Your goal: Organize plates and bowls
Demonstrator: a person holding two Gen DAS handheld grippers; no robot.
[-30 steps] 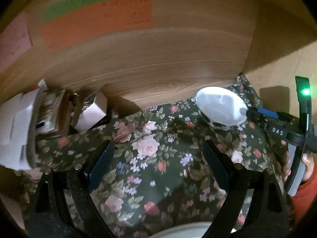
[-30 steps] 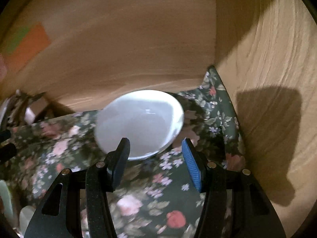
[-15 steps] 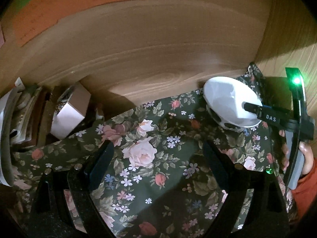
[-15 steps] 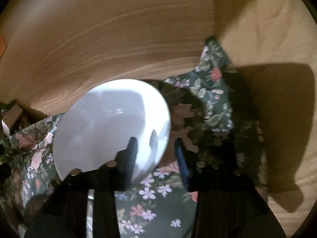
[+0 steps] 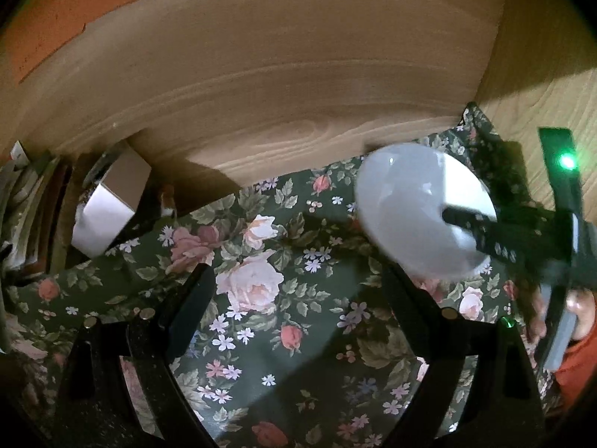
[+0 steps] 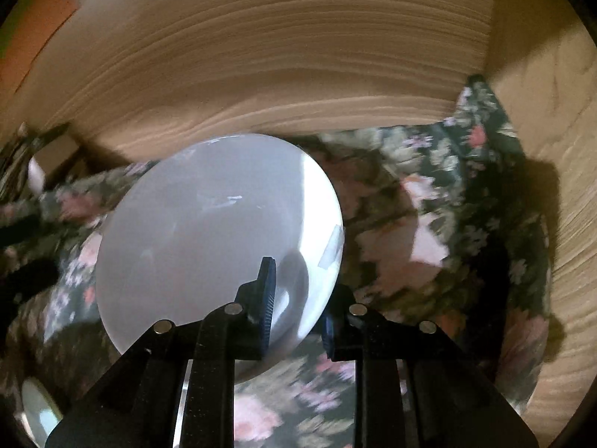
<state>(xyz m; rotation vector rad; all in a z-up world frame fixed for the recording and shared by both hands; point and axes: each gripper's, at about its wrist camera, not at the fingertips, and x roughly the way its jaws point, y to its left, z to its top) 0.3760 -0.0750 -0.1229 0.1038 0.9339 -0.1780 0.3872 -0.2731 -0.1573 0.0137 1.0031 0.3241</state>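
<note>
A white bowl (image 6: 209,231) is tilted up on its edge over the floral cloth (image 6: 429,194), near the back right corner. My right gripper (image 6: 298,298) is closing onto its near rim: one finger lies inside the bowl, the other sits behind the wall, and the pads press on it. In the left wrist view the same bowl (image 5: 410,201) shows at the right with the right gripper (image 5: 459,220) reaching into it. My left gripper (image 5: 294,276) hangs open over the cloth (image 5: 261,298) with nothing between its fingers.
Wooden back wall (image 5: 298,74) and right side wall (image 5: 541,56) close the space. A small cardboard box (image 5: 112,201) and stacked papers (image 5: 26,216) stand at the left. A pale dish edge (image 6: 37,407) shows low left. A person's hand (image 5: 582,310) holds the right gripper.
The right gripper's jaws went from wide apart in front of the bowl to clamped on its rim, and the bowl tipped up. The left gripper sank closer to the cloth, still open.
</note>
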